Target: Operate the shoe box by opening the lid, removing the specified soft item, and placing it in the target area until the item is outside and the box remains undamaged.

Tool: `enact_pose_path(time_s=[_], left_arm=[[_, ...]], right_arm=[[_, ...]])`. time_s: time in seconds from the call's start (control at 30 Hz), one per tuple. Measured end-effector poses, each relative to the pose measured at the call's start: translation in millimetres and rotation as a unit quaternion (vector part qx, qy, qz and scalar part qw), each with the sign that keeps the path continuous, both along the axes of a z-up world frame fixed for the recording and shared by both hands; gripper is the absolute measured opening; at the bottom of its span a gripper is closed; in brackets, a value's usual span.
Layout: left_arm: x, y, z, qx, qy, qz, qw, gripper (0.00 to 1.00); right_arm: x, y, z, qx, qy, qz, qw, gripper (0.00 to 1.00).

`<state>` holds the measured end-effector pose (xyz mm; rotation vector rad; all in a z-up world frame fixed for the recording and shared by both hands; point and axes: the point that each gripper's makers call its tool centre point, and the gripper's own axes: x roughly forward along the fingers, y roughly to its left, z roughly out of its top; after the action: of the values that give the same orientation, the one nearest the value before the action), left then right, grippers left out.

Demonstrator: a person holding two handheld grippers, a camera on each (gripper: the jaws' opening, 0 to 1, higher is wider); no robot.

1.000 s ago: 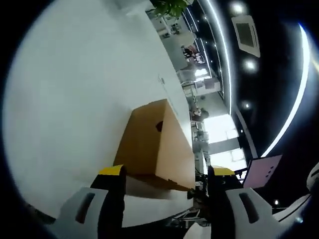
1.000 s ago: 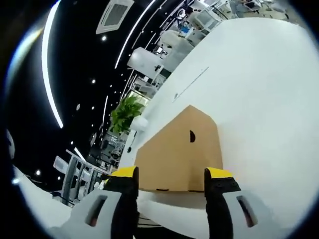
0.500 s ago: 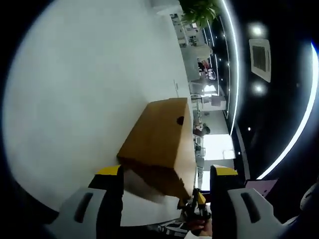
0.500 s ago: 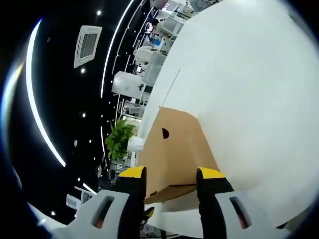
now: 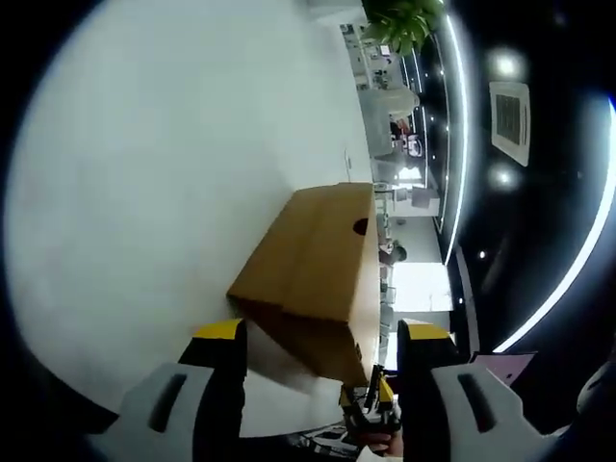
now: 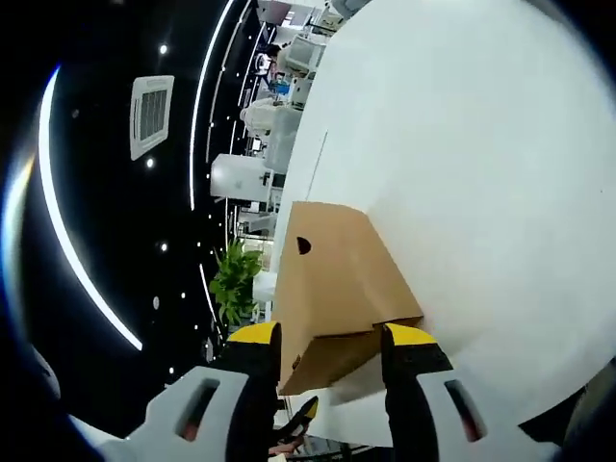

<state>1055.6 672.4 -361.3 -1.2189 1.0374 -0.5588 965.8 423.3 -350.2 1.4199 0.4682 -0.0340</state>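
White table (image 5: 144, 173) under dark ceiling with strip lights, plant at far end. Brown shoe box (image 5: 313, 274) near table's near edge, lid seemingly lifted at near end. Left gripper (image 5: 318, 337) spread, jaws flanking box corner; right gripper (image 6: 322, 337) spread likewise, straddling lid edge, probably to raise lid evenly from both sides. Soft item hidden inside.

A white table (image 5: 144, 173) spreads ahead of the tongs. Beyond it: a dark ceiling with light strips (image 6: 58, 241), a vent (image 6: 151, 106) and a plant (image 6: 234, 284).
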Motion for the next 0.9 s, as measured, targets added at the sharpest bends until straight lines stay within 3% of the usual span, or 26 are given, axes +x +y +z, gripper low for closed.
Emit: enact_pose_path(time_s=[0.23, 0.37, 0.7, 0.77, 0.9], left_arm=[[3.9, 1.9, -0.4, 0.004, -0.007, 0.021, 0.9998, 0.59], [2.4, 0.4, -1.3, 0.002, -0.005, 0.017, 0.9998, 0.58], [-2.7, -8.2, -6.8, 0.011, -0.006, -0.001, 0.9999, 0.46], [-1.0, -8.9, -6.6, 0.011, -0.009, 0.002, 0.9999, 0.44], [1.9, -10.3, -6.2, 0.015, -0.018, -0.003, 0.9997, 0.39]], right_arm=[[1.5, 9.9, -0.3, 0.02, -0.003, -0.004, 0.9998, 0.39], [5.4, 10.7, 3.9, 0.059, -0.015, -0.035, 0.9976, 0.4], [4.1, 18.2, 0.2, 0.061, -0.005, -0.028, 0.9977, 0.39], [2.9, 19.1, -3.5, 0.06, 0.01, -0.028, 0.9978, 0.34], [5.7, 15.2, -5.2, 0.064, 0.004, -0.03, 0.9975, 0.34]])
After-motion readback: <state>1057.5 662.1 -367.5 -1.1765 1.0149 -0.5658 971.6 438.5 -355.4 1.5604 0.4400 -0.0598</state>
